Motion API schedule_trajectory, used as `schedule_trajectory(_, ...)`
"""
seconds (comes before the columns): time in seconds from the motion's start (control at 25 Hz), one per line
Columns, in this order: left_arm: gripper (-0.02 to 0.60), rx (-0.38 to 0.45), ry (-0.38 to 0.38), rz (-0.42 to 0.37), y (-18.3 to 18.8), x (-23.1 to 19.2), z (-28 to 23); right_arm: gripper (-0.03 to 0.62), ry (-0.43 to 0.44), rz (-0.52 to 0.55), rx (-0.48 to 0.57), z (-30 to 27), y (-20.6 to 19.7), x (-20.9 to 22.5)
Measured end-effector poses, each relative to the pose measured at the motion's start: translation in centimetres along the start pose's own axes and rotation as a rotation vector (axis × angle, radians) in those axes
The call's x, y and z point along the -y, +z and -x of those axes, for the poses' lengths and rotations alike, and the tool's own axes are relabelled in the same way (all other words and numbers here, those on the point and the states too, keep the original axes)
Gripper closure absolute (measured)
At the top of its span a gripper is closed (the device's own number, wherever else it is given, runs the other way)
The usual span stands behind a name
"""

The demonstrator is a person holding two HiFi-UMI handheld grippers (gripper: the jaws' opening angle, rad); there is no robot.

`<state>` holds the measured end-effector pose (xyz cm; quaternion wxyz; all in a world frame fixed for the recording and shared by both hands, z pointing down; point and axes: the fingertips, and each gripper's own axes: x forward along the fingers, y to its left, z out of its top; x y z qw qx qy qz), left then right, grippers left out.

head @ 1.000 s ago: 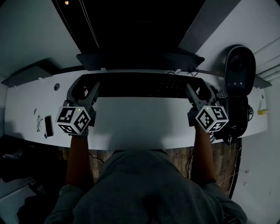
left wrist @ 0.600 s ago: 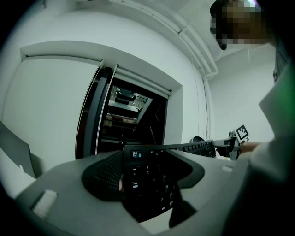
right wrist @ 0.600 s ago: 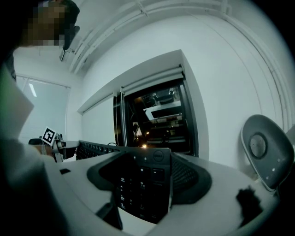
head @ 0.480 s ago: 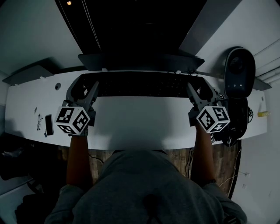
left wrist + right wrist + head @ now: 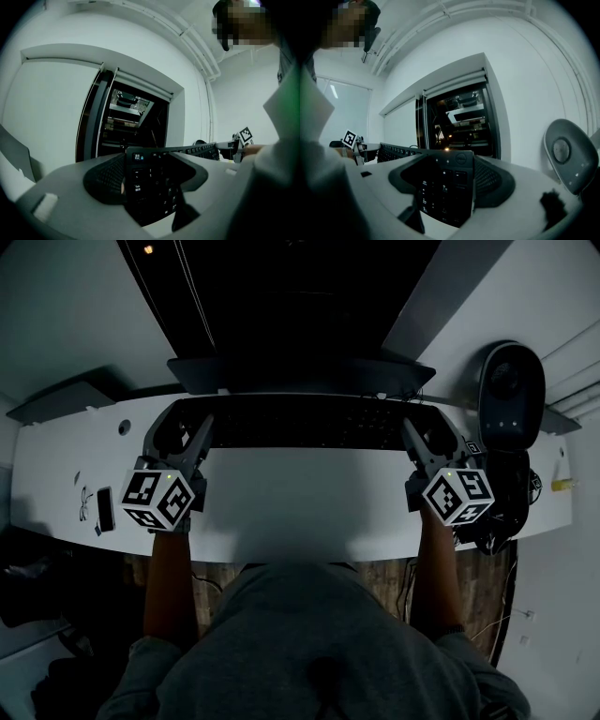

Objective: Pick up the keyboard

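Right gripper view alone shows the keyboard [image 5: 440,187] logo [image 5: 461,158].

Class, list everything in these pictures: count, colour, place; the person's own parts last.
desk: one, white, across the middle
keyboard: one, black, at the desk's back
monitor: one, dark, behind keyboard
speaker: one, black, desk's right end
phone: one, black, desk's left end
cables: several, black, below speaker
hoodie: one, grey, bottom centre
left gripper: one, grey, jaws apart round keyboard's left end
right gripper: one, grey, jaws apart round keyboard's right end

White desk [image 5: 300,507], pale walls [image 5: 66,324]
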<state>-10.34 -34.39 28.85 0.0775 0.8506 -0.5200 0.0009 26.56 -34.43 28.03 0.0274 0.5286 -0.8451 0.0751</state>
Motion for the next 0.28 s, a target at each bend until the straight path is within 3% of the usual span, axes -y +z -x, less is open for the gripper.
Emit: schedule_trajectory(0.28, 0.310, 0.000, -0.002, -0.001, -0.06, 0.06, -0.07, 0.269, -0.001, -0.002, 0.000, 0.09, -0.22, 0.06)
